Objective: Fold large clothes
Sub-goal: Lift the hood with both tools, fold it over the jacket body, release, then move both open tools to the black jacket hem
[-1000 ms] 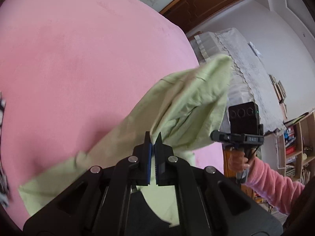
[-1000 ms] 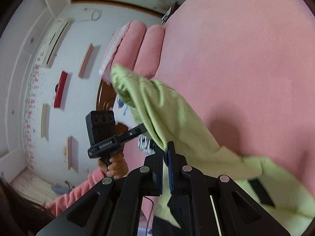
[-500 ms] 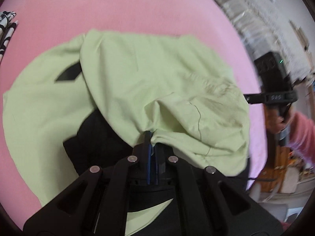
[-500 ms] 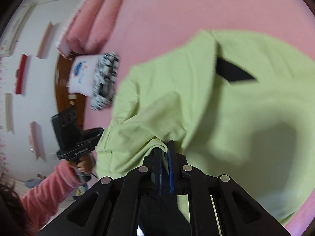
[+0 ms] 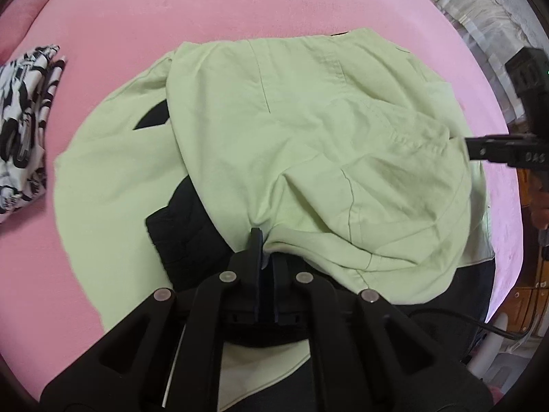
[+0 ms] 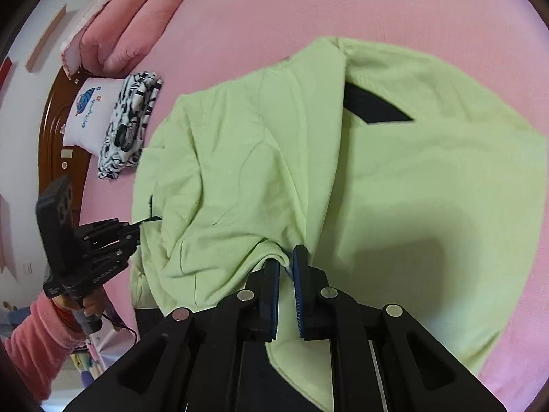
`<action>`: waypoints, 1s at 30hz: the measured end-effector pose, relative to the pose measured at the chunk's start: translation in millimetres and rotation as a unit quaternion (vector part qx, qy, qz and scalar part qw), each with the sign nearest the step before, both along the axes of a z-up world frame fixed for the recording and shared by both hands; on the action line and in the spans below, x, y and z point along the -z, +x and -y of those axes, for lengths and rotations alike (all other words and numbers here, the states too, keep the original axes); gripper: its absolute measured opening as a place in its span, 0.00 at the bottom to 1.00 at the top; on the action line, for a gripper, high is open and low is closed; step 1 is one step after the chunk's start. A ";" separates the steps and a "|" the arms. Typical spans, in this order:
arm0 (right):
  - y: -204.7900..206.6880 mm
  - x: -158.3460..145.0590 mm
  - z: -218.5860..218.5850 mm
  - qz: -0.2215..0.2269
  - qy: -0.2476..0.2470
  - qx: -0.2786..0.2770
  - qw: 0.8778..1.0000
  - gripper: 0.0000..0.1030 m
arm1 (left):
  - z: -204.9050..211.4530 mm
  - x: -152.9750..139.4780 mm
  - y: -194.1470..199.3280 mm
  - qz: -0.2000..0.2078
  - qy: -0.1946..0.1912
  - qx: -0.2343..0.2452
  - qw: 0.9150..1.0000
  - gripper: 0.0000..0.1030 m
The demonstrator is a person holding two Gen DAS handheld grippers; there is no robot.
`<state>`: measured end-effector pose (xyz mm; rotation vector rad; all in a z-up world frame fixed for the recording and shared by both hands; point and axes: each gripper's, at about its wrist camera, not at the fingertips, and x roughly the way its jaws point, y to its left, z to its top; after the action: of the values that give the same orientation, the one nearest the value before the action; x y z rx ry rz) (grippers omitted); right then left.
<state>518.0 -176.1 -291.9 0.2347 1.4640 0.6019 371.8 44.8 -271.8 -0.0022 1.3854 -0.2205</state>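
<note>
Between the fingers of our left gripper (image 5: 265,252) a bunched edge of the light green garment (image 5: 308,144) is pinched, the jaws nearly closed on it. Ahead of those fingers the garment lies doubled over on the pink bed (image 5: 240,3), a black patch (image 5: 154,118) showing to the left. Our right gripper (image 6: 286,267) has its jaws narrowly parted, with a fold of green cloth lying between the blue pads (image 6: 298,285). Far left of them sits a black-and-white folded cloth (image 6: 128,123) beside a white pillow (image 6: 89,113).
</note>
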 end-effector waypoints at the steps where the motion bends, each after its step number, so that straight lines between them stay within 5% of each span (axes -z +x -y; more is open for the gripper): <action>1: -1.8 -7.6 6.5 0.007 -0.001 -0.003 1.000 0.09 | 2.8 -7.3 -0.1 0.003 0.003 0.000 1.000 0.03; 6: -10.6 -38.1 3.2 0.052 -0.029 -0.038 0.997 0.18 | 13.4 -26.4 -3.4 0.010 0.021 -0.014 1.000 0.06; 7: -11.6 -40.2 2.6 0.053 -0.037 -0.045 0.997 0.27 | 11.0 -29.3 -2.8 0.011 0.025 -0.015 1.000 0.07; 9: -15.3 -44.6 11.2 0.057 -0.041 -0.044 0.997 0.65 | -1.4 -31.3 -1.9 0.006 0.044 -0.025 0.999 0.10; 13: -26.9 -57.1 26.9 0.062 -0.019 -0.016 0.998 0.67 | -20.9 -45.7 -8.0 0.002 0.054 -0.082 0.995 0.48; 14: -30.7 -60.7 27.5 0.066 -0.020 -0.008 0.998 0.67 | -24.8 -50.6 -12.2 0.011 0.053 -0.096 0.994 0.50; 19: -53.1 -66.7 16.9 0.089 -0.013 0.028 0.996 0.62 | -24.9 -67.0 -33.8 0.033 -0.002 -0.140 0.990 0.50; 22: -64.6 -53.7 -0.1 0.089 0.014 0.048 0.995 0.34 | -13.2 -64.3 -37.7 0.041 -0.052 -0.145 0.987 0.50; 24: -69.8 -40.5 -14.2 0.086 0.023 0.062 0.994 0.14 | 0.8 -58.0 -36.9 0.048 -0.071 -0.133 0.987 0.40; 25: -72.4 -32.6 -21.0 0.081 0.032 0.068 0.994 0.12 | 7.9 -54.7 -36.9 0.051 -0.069 -0.130 0.988 0.25; 28: -79.1 -9.2 -39.1 0.059 0.056 0.088 0.993 0.09 | 22.4 -39.1 -34.0 0.031 -0.068 -0.119 0.990 0.05; 30: -83.6 8.2 -50.8 0.044 0.048 0.096 0.993 0.09 | 31.5 -25.9 -31.8 0.014 -0.056 -0.103 0.993 0.04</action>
<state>434.4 -125.3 -300.2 0.4147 1.3103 0.5207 340.0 13.3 -245.9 -0.2336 1.3339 -0.1238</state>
